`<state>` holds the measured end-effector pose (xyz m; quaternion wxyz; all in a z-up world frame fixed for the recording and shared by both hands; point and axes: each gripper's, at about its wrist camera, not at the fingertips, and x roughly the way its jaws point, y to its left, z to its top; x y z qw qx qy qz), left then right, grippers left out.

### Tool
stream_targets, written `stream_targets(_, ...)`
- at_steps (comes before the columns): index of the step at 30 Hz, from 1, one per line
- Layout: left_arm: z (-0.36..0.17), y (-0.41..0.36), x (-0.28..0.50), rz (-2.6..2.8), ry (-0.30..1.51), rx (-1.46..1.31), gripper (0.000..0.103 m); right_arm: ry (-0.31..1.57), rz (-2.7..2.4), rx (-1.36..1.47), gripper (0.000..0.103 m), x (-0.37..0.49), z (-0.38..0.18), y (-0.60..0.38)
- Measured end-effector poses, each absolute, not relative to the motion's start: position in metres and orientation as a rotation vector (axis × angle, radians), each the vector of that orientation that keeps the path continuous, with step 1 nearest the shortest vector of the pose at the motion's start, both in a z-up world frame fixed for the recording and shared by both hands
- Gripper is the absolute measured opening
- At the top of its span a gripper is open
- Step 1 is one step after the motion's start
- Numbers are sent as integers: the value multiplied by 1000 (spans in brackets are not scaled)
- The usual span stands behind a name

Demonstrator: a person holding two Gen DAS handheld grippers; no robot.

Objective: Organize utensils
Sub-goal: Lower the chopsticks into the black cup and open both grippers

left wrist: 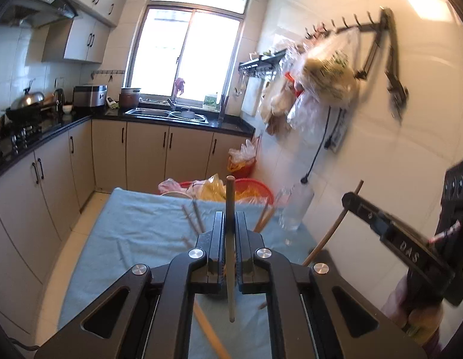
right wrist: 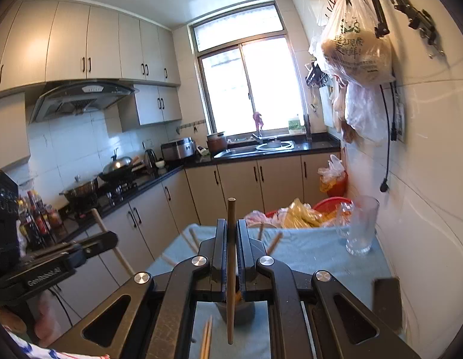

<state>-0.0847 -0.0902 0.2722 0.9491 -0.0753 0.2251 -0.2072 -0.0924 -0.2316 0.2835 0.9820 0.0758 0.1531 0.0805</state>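
Note:
In the left wrist view my left gripper is shut on a wooden chopstick that stands upright between its jaws, above a table covered with a blue cloth. My right gripper reaches in from the right, shut on a pale chopstick. In the right wrist view the right gripper clamps a dark chopstick upright. The left gripper at the left holds its pale chopstick. Several loose chopsticks lie on the cloth.
A clear glass stands on the cloth by the tiled wall. Behind the table is a red basket with plastic bags. A dark grey cup shows below the right jaws. Counters, stove and sink line the left and far sides.

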Motion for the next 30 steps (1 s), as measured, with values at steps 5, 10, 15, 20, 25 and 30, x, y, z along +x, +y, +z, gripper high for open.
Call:
stream_targets(5, 283, -109, -47, -379, 420, -140, 6, 283, 161, 160, 6, -61, 296, -229)
stream_targets(10, 277, -129, -16, -355, 404, -111, 6, 273, 123, 126, 6, -31, 287, -224)
stream_targets(15, 253, -137, 15, -347, 486, -116, 6, 355, 122, 155, 6, -2, 257, -230)
stream_targets(20, 234, -133, 23, -339, 536, -116, 6, 434, 131, 169, 6, 15, 228, -233)
stream_targets(25, 231, -129, 16, -335, 530, -111, 6, 475, 131, 194, 7, 24, 212, -237)
stream_targets(30, 237, -126, -3, -333, 503, -102, 25, 486, 125, 202, 15, 25, 209, -238)
